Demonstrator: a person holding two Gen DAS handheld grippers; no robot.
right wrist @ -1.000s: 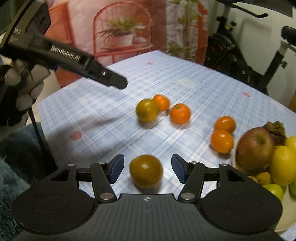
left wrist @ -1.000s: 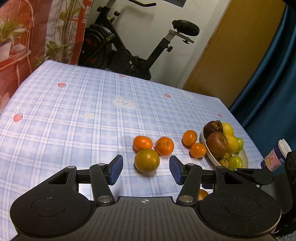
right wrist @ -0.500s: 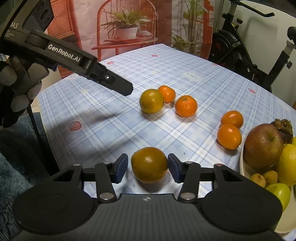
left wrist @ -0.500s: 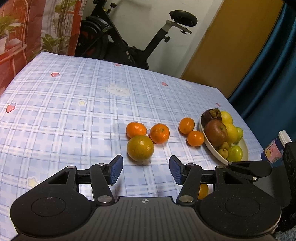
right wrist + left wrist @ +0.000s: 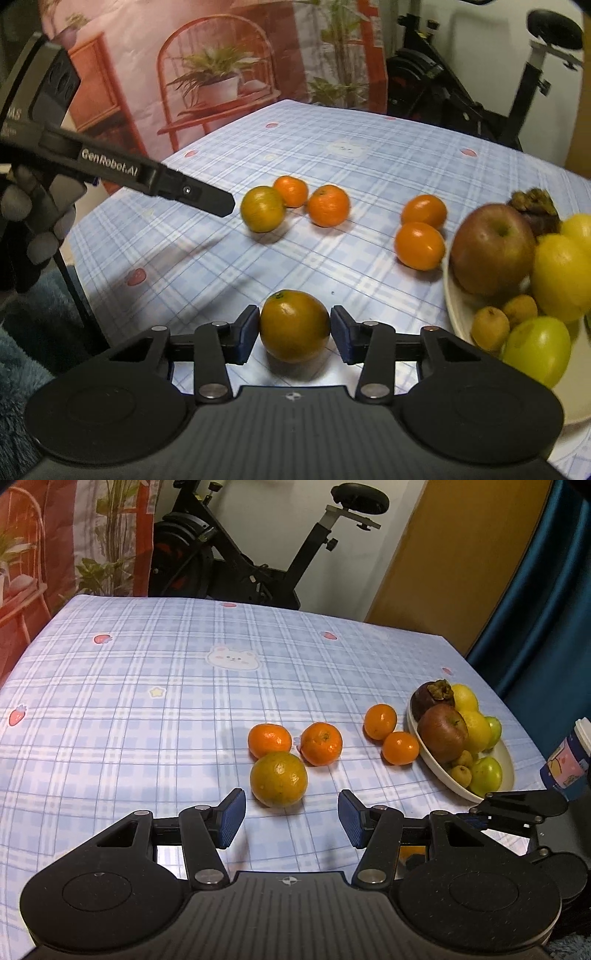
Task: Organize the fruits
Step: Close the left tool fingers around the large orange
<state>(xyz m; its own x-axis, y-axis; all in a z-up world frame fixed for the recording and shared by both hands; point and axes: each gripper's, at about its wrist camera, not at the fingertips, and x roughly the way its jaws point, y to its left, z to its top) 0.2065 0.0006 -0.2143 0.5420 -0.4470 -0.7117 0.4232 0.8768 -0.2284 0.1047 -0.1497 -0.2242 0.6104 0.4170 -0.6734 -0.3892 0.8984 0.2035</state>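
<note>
My right gripper is shut on a greenish-orange orange low over the tablecloth, left of the white fruit bowl. My left gripper is open and empty, just short of a second greenish orange. Behind that orange lie two mandarins; two more mandarins lie beside the bowl. The bowl holds an apple, lemons, green fruits, small yellow fruits and a mangosteen.
The table has a blue plaid cloth. A paper cup stands right of the bowl at the table edge. An exercise bike stands behind the table. The left gripper's body reaches in from the left in the right wrist view.
My right gripper's jaws have closed onto the greenish-orange orange. My left gripper has pulled back a little from the other orange and stayed open.
</note>
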